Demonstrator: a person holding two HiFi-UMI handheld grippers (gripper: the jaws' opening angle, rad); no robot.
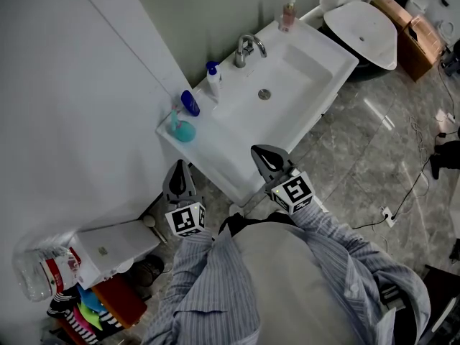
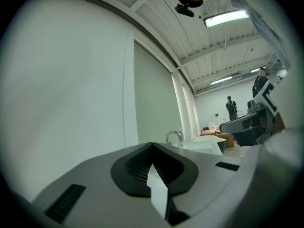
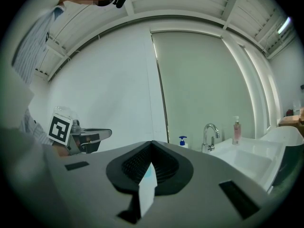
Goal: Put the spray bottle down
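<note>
A white spray bottle with a blue head (image 1: 213, 80) stands upright on the back ledge of the white sink (image 1: 316, 85), left of the tap; in the right gripper view this bottle (image 3: 183, 141) shows small and far off. My left gripper (image 1: 179, 171) hovers by the sink's near left corner, shut and holding nothing, and in its own view the left gripper (image 2: 152, 146) has its jaws pressed together. My right gripper (image 1: 264, 157) hangs over the sink's front edge, also shut and bare; in its own view the right gripper (image 3: 152, 144) points level at the wall.
On the sink ledge are a chrome tap (image 1: 246, 49), a pink soap bottle (image 1: 288, 13), a blue tube (image 1: 190, 103) and a teal cup (image 1: 182, 130). A white wall runs along the left. A white toilet (image 1: 363, 31) and cardboard boxes (image 1: 413, 34) stand beyond. Clutter lies on the floor (image 1: 115, 246).
</note>
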